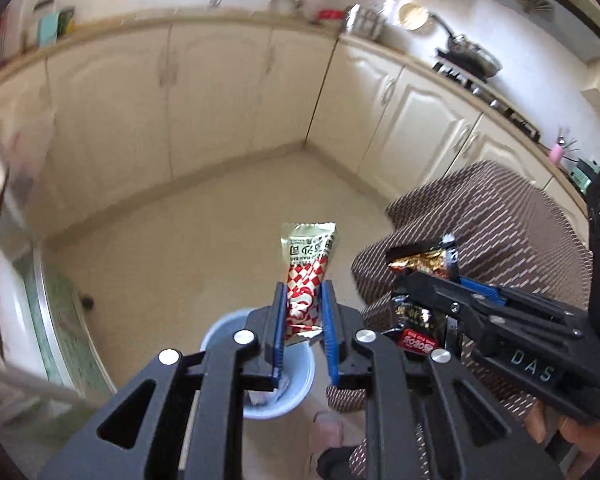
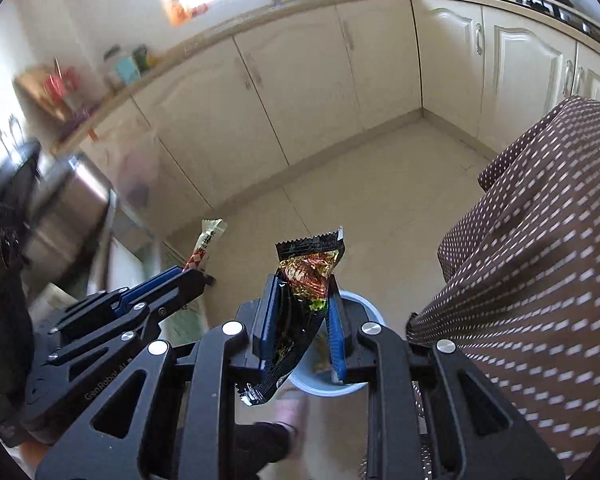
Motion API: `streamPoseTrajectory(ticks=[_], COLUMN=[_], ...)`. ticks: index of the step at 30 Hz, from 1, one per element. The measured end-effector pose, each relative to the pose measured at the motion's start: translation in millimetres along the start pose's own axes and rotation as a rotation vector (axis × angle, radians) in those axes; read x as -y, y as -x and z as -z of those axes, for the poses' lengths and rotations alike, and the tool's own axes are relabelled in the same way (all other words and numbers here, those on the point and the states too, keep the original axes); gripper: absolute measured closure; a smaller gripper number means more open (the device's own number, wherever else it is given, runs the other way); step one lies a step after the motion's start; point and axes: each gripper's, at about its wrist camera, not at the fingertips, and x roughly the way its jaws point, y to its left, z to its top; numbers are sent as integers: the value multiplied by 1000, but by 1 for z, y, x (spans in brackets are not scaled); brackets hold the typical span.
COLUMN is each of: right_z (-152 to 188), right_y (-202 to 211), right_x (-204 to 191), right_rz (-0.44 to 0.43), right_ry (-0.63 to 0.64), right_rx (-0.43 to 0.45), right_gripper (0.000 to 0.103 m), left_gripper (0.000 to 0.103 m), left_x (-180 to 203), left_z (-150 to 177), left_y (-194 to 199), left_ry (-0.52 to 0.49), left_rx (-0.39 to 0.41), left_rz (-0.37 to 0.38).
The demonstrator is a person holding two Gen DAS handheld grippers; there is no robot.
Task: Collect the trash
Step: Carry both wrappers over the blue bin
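Left gripper (image 1: 303, 320): fingers pinching the red-checked sachet (image 1: 308, 276), centre frame, above the blue bin (image 1: 300, 392).
Right gripper (image 2: 300, 320): fingers clamping the black foil wrapper (image 2: 304, 280).
Handling: both likely light, limp, slippery; gripping mid-body is holding.

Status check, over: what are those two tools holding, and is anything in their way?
Left tool shut on red-checked wrapper. Right tool shut on black snack wrapper. Blue bin below both. Nothing in the way.

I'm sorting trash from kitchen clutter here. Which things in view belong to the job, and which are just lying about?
Job:
red-checked wrapper, in the left gripper
black wrapper, in the right gripper
blue bin

Lying about:
pan
pink cup
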Motion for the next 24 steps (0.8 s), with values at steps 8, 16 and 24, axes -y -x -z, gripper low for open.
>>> streamPoseTrajectory(ticks=[8,16,24], right_z=[22,29,36], right_y=[-58,-87,-103], right_x=[16,29,26], right_rz=[61,88,81], right_ry=[-16,-37,-51], right_rx=[-59,-102,-135], right_gripper=[82,82,82], left_gripper=[87,61,55], left_x=[-38,-50,-60], left_z=[35,36,49], left_y=[-72,-120,-124], left_ry=[98,144,194], left_rx=[-155,-201,-216], left_rz=[-6,14,-3])
